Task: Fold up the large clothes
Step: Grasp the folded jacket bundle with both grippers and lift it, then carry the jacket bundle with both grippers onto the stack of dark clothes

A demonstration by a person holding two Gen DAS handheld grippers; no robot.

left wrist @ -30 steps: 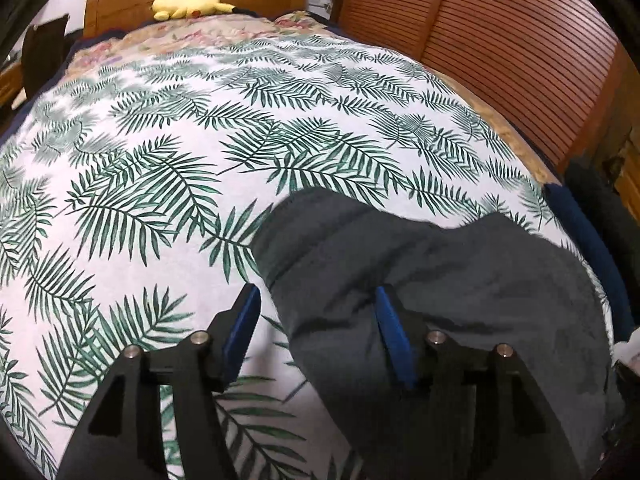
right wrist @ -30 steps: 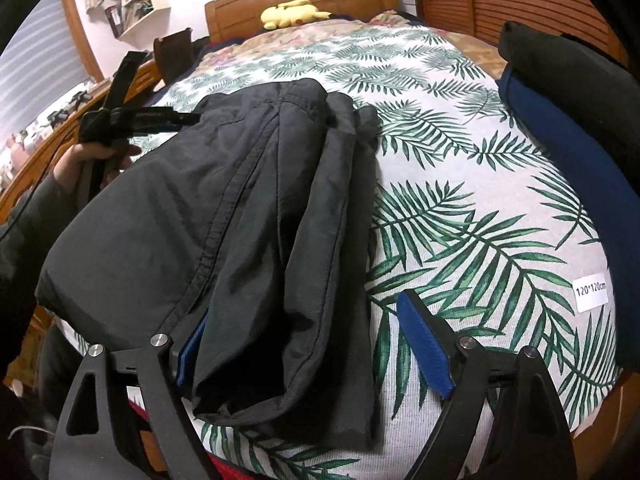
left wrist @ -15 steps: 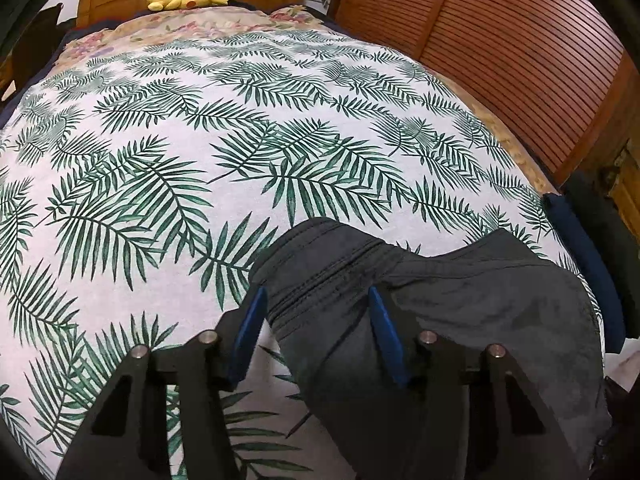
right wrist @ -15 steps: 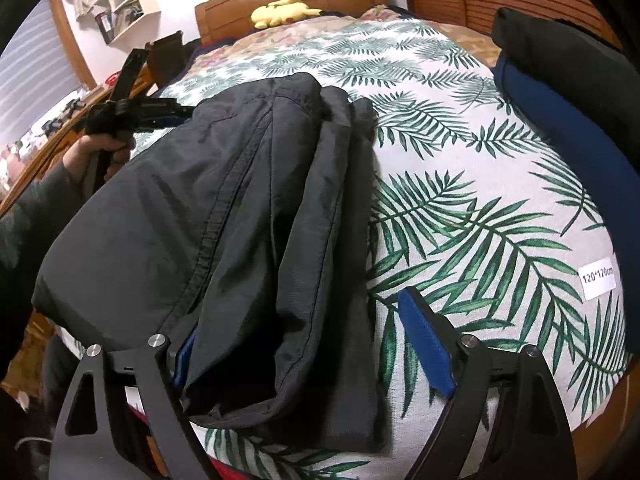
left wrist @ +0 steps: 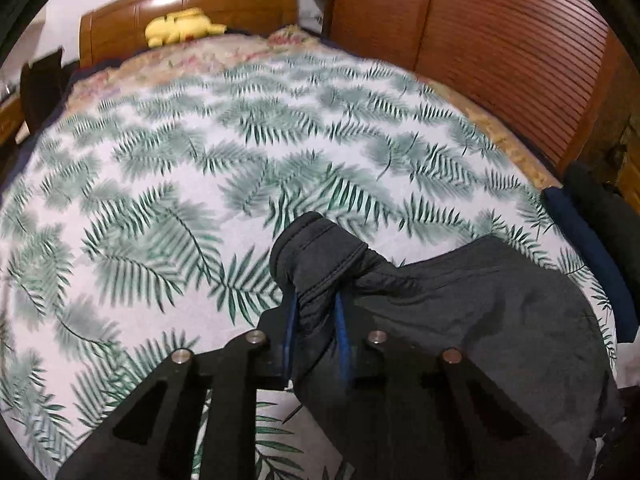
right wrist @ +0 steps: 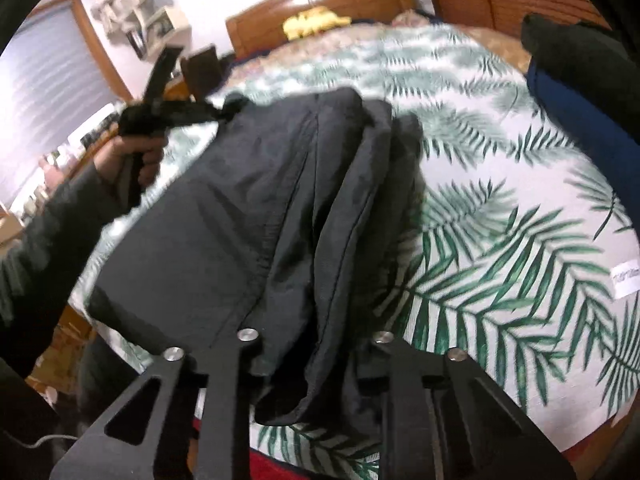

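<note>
The left claw (left wrist: 316, 328) reaches forward low over the bed (left wrist: 160, 184), its two blue-padded fingers (left wrist: 289, 328) drawn close and clamped on a bunched corner of the dark grey garment (left wrist: 480, 312). That pinched corner stands up in a rounded fold just past the fingertips. From the right wrist view, the same left claw (right wrist: 216, 114) is seen out at the far left corner of the garment (right wrist: 248, 216), carried by the person's left hand (right wrist: 132, 160) in a fist round the handle, with a dark sleeve running down the forearm.

The right claw (right wrist: 312, 344) sits at the near edge of the garment, with folds of cloth gathered between its two black arms. Its fingertips are buried under the fabric, so I cannot tell whether they are pressed together on it.

The one garment lies across the near part of the bed, on the palm-leaf sheet (right wrist: 500, 240), folded lengthwise into several layers. A small white label (right wrist: 626, 278) on the sheet at the right is too blurred to read.

One yellow plush toy (left wrist: 180, 30) rests by the wooden headboard (left wrist: 192, 0). Two folded piles, one black (right wrist: 580, 64) over one blue (right wrist: 576, 120), lie at the right edge of the bed.
</note>
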